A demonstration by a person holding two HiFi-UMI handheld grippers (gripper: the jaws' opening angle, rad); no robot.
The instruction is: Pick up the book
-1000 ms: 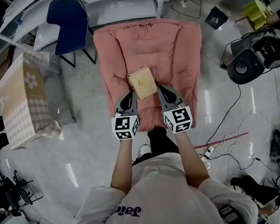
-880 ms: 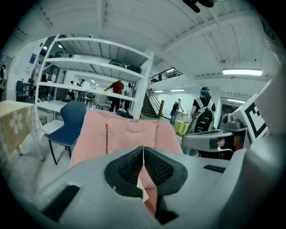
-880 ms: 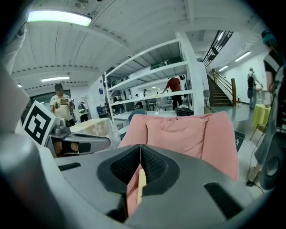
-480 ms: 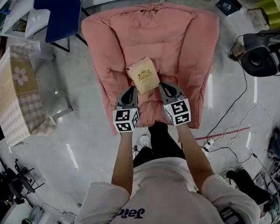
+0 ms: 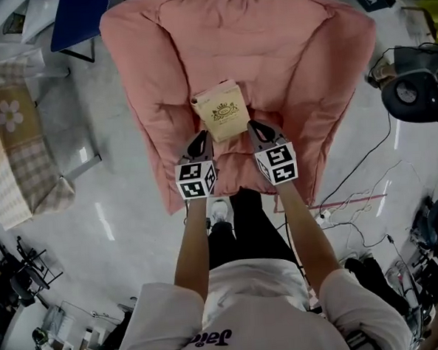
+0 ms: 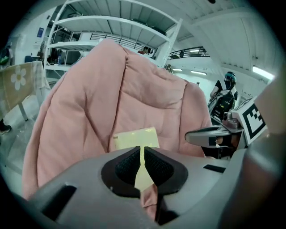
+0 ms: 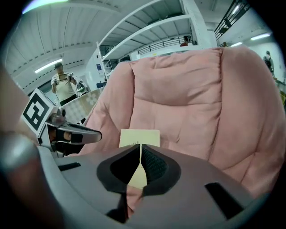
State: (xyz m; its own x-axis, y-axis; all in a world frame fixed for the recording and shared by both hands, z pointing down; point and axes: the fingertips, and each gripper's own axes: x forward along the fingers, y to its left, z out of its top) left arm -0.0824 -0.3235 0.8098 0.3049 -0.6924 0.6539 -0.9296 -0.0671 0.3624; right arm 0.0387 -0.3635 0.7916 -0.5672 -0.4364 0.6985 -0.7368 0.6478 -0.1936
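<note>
A tan book (image 5: pixel 221 113) with a dark emblem on its cover lies flat on the seat of a pink cushioned armchair (image 5: pixel 301 62). My left gripper (image 5: pixel 200 141) hangs just short of the book's near left corner, jaws shut and empty. On the other side my right gripper (image 5: pixel 259 129) hovers off the near right corner, also shut and empty. In the left gripper view the book (image 6: pixel 134 137) shows pale yellow just beyond the closed jaw tips (image 6: pixel 142 149). The right gripper view has the book (image 7: pixel 140 137) straight ahead past its closed tips (image 7: pixel 140 147).
A low table with a checked, flowered cloth (image 5: pixel 14 146) stands to the left, and a blue chair (image 5: pixel 76 20) at the back left. A round black machine (image 5: pixel 413 88) and loose cables (image 5: pixel 361 199) lie on the shiny floor to the right. White shelving (image 6: pixel 111 27) rises behind the armchair.
The head view has come closer to the armchair, which now fills more of the picture. Both grippers have sunk toward the seat and sit nearer the book's front corners, still shut.
</note>
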